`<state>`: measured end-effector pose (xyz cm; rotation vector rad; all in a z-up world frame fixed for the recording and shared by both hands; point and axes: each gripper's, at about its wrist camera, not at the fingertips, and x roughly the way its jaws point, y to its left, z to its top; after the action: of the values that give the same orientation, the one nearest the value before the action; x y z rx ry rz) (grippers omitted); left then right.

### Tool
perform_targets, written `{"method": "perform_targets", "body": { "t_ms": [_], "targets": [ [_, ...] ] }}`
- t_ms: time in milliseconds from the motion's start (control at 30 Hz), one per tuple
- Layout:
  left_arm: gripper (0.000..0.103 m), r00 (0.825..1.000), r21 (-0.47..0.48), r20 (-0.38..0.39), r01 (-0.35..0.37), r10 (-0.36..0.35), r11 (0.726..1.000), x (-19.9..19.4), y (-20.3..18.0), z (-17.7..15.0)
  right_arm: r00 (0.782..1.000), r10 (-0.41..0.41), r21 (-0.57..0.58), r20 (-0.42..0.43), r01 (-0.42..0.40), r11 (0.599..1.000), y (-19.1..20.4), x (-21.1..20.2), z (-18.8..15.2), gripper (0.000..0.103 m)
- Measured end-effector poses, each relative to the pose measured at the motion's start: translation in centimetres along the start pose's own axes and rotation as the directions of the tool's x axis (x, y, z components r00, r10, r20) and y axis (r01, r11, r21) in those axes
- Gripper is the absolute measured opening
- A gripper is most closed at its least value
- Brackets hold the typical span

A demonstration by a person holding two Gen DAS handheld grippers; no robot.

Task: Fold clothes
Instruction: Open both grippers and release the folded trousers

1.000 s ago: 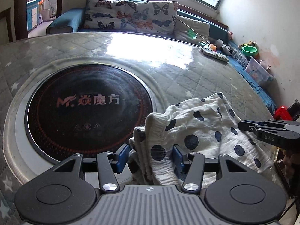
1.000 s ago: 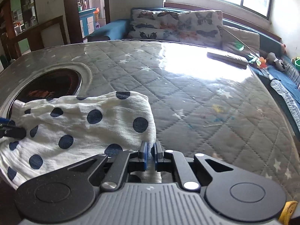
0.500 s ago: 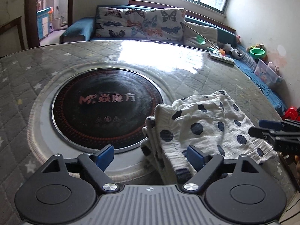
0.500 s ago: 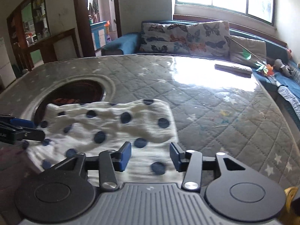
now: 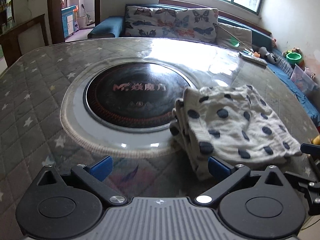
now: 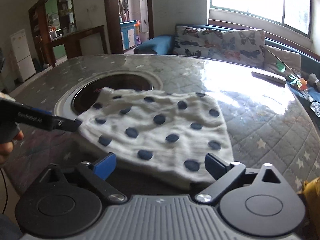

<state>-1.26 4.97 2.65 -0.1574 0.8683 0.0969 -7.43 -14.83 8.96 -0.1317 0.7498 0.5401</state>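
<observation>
A white garment with dark blue dots (image 5: 230,124) lies folded on the table, its left edge over the rim of the round cooktop. My left gripper (image 5: 160,167) hangs just short of it with its jaws still opening. The garment's near corner sits just inside the right pad (image 5: 218,167), which does not press on it. In the right wrist view the garment (image 6: 160,128) spreads flat. My right gripper (image 6: 160,167) has its jaws opening too, with the near hem loose between the pads. The left gripper's finger (image 6: 60,123) shows at the cloth's left edge.
A black round induction cooktop (image 5: 136,96) is set into the glass-topped, star-quilted table (image 5: 40,92). A remote (image 5: 254,59) lies at the far right edge. Behind stands a sofa with butterfly cushions (image 5: 170,24). A hand (image 6: 8,144) holds the left gripper.
Both grippers have let go of the garment, their jaws going from shut on the cloth to wide apart. Both have drawn back from it, and the garment now rests on the table.
</observation>
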Motion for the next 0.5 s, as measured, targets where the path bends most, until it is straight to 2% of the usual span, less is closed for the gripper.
{"method": "perform_targets", "body": {
  "t_ms": [200, 500],
  "targets": [
    [0.103, 1.000, -0.025, -0.019, 0.007, -0.007, 1.000, -0.5, 0.0, -1.6, 1.000, -0.005, 0.027, -0.027, 0.006, 1.000, 0.6, -0.5, -2.2, 0.103],
    [0.103, 0.997, -0.040, -0.080, -0.010, 0.007, 0.999, 0.5, 0.0, -3.4, 0.998, -0.050, 0.087, -0.035, 0.052, 0.995, -0.2, -0.6, -3.7, 0.103]
  ]
}}
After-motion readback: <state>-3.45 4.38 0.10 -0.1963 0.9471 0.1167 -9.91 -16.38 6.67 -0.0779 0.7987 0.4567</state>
